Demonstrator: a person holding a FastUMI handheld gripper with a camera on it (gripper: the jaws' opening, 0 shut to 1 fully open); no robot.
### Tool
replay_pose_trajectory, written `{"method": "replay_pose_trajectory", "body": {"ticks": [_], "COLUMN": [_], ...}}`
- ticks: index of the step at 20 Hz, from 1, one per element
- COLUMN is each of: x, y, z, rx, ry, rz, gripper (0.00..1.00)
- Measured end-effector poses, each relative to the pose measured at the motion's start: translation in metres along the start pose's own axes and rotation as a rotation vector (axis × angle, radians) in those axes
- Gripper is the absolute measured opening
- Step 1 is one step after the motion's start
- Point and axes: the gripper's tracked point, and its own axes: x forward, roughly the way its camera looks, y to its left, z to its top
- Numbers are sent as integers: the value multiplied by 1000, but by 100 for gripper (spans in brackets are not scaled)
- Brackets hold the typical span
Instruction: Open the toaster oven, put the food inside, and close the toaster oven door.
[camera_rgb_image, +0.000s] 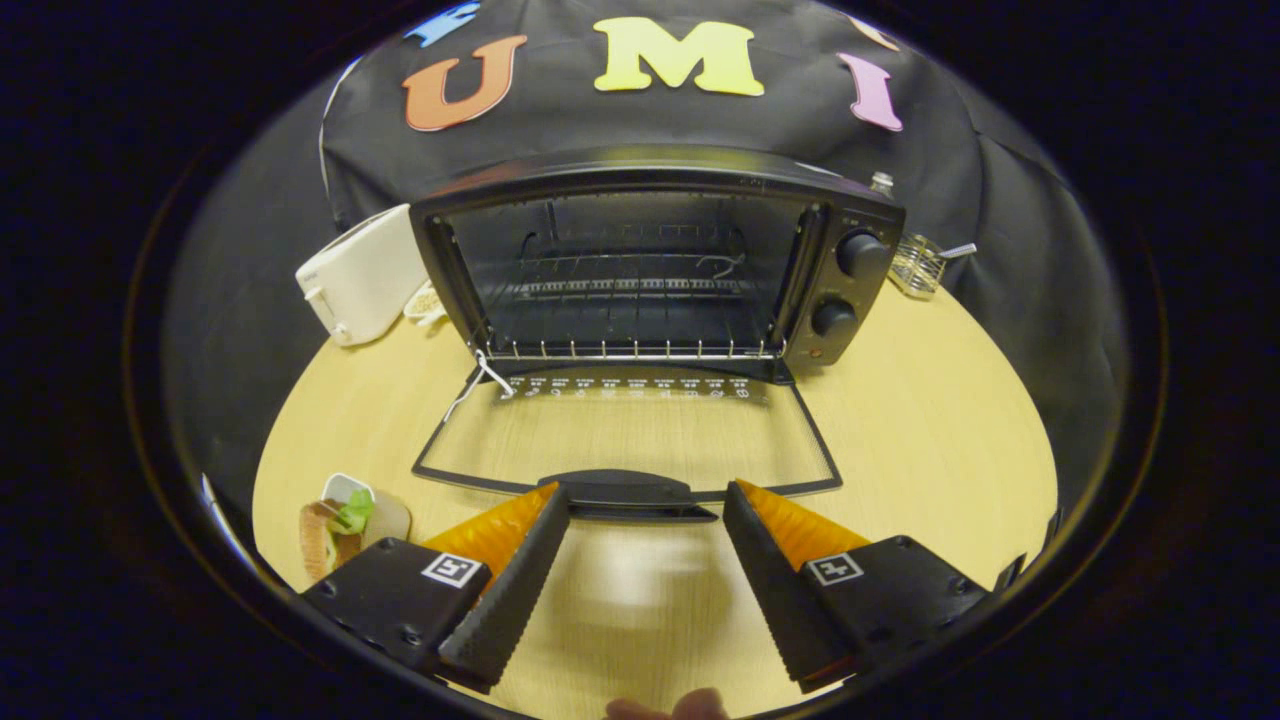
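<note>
A black toaster oven (650, 260) stands at the back of the round wooden table (920, 430). Its glass door (625, 440) lies folded down flat toward me, with the door handle (625, 490) just ahead of my fingertips. Inside, a wire rack (630, 345) shows. My gripper (645, 500) is open, with nothing between its fingers, hovering just short of the handle. The food, a sandwich-like item with green leaf and bread (340, 525), lies on the table left of my left finger.
A white toaster (360, 275) stands left of the oven, with a small item (425, 302) beside it. A wire basket (918, 265) sits right of the oven at the table's back. Two knobs (862, 254) are on the oven's right panel.
</note>
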Motion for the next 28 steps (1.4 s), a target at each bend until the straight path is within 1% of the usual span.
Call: {"method": "replay_pose_trajectory", "body": {"ticks": [4, 7, 10, 13, 17, 19, 21, 24, 26, 28], "x": [-3, -36, -82, -121, -146, -150, -143, -126, -117, -104], "y": [-5, -2, 4, 20, 56, 79, 101, 128, 143, 154], "z": [-3, 8, 20, 24, 18, 7, -7, -31, -44, -55], "rx": [-14, -28, -62, -82, -1, 47, 69, 112, 150, 176], "ry": [18, 5, 3, 36, 132, 202, 272, 384, 467, 522], "rz": [0, 57, 147, 239, 358, 421, 468, 516, 550, 573], "gripper": [100, 100, 100, 100, 100, 100, 100, 100, 98, 97]}}
